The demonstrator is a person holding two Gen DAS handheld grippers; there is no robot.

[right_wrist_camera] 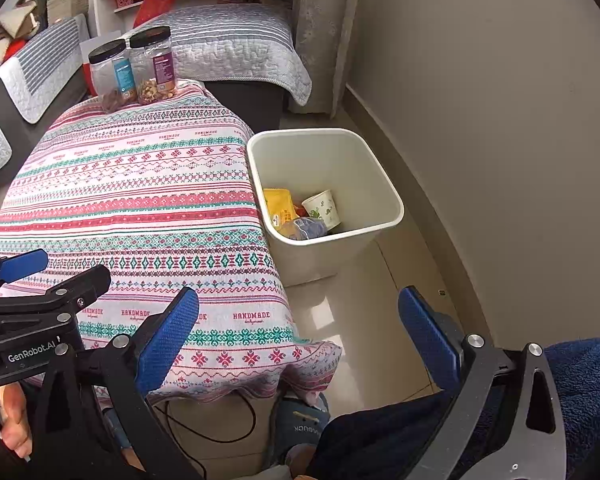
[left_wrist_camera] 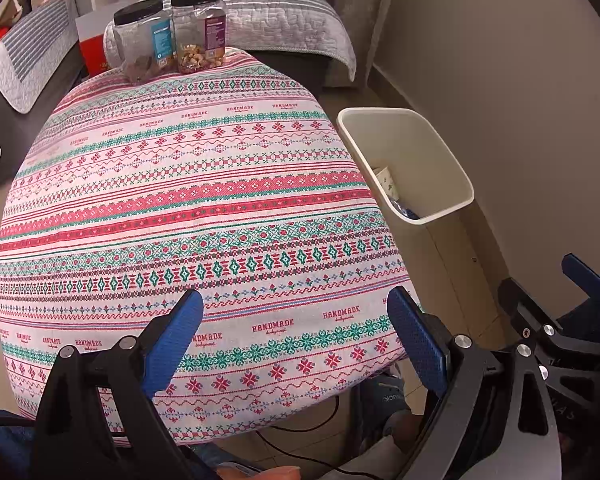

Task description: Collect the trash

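Note:
A white bin [right_wrist_camera: 384, 196] stands on the floor at the table's right side. Inside lie a yellow wrapper [right_wrist_camera: 279, 205], a paper cup [right_wrist_camera: 322, 208] and a bluish crumpled piece [right_wrist_camera: 309, 227]. In the left wrist view the bin [left_wrist_camera: 436, 152] shows only the cup [left_wrist_camera: 385, 178] and a blue scrap. My left gripper [left_wrist_camera: 296, 312] hangs open over the near part of the patterned tablecloth [left_wrist_camera: 188, 200], holding nothing. My right gripper [right_wrist_camera: 300, 312] is open too, low over the table's near right corner and the floor, short of the bin.
Two clear jars with black lids [left_wrist_camera: 168, 32] stand at the table's far edge. Beyond are a sofa with grey quilted covers [right_wrist_camera: 228, 40] and shelves. A wall [right_wrist_camera: 500, 120] runs close on the right. A cable [right_wrist_camera: 220, 428] and a slippered foot [right_wrist_camera: 304, 420] lie under the table's near edge.

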